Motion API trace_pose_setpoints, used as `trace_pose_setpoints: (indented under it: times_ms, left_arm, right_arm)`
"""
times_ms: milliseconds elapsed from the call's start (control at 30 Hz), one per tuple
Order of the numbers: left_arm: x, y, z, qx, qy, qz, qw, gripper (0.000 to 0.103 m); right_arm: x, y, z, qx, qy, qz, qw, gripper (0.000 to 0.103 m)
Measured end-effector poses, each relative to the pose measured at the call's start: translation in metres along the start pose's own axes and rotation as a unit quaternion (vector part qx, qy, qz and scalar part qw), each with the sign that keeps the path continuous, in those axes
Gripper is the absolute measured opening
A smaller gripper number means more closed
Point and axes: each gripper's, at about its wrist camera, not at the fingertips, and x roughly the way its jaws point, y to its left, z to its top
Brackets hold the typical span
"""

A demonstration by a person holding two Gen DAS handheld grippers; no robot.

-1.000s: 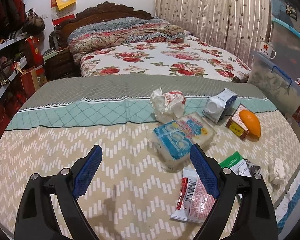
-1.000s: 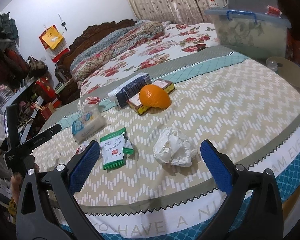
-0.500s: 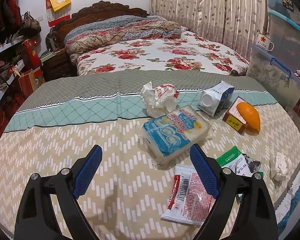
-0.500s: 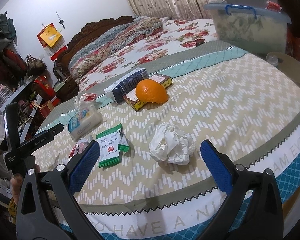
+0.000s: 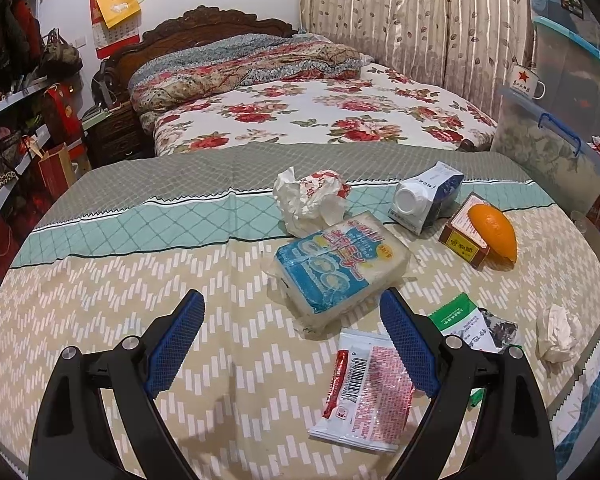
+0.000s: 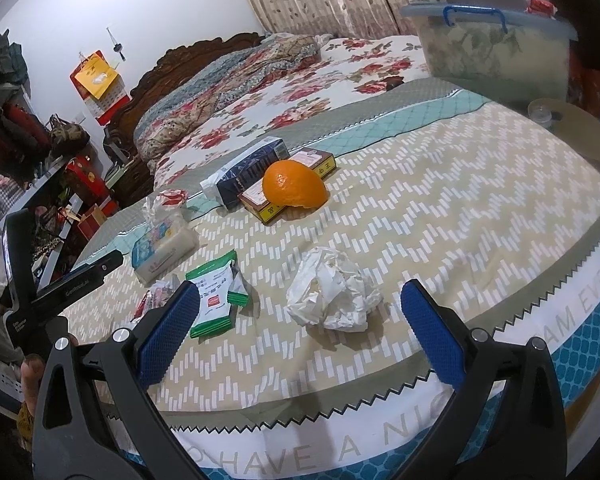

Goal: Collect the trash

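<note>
A crumpled white tissue wad (image 6: 332, 292) is seen on the zigzag-patterned woven bedspread (image 6: 440, 208), between the wide-spread ribbed blue pads of the empty right hand-held gripper (image 6: 300, 332). The left hand-held gripper (image 5: 290, 340) is likewise held wide, empty, above a glossy red-and-white plastic wrapper (image 5: 368, 392).

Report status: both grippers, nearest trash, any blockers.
Left gripper open, empty, above the spread. Right gripper open, crumpled tissue just ahead between the fingers, untouched. Nothing in the way.

Left claw (image 5: 292, 332) right finger covers part of green sachet (image 5: 460, 320). Red-printed wrapper (image 6: 156, 300) mostly hidden behind right claw (image 6: 300, 324) left finger. Print on cigarette box (image 6: 288, 196) too small to read.
</note>
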Motion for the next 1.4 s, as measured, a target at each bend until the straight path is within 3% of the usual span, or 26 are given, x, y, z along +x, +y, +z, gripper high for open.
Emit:
trace_pose_setpoints:
  times_ms: [433, 733, 1033, 1400]
  left_arm:
    - [-0.006, -0.009, 0.001, 0.002, -0.009, 0.002, 1.0000, 0.085]
    - [-0.007, 0.002, 0.003, -0.016, -0.024, 0.021, 0.9994, 0.085]
    - [0.001, 0.024, 0.006, -0.047, -0.044, 0.033, 0.9974, 0.090]
    - [0.033, 0.050, -0.004, -0.077, 0.009, 0.048, 0.9958, 0.090]
  right_arm:
    - [0.001, -0.019, 0.009, 0.018, -0.010, -0.023, 1.000, 0.100]
    - [0.023, -0.031, 0.044, -0.025, -0.031, -0.058, 0.998, 0.100]
    - [0.086, -0.049, 0.081, -0.062, 0.033, -0.060, 0.996, 0.099]
    - [0.145, -0.060, 0.092, -0.122, 0.101, -0.078, 0.984, 0.100]
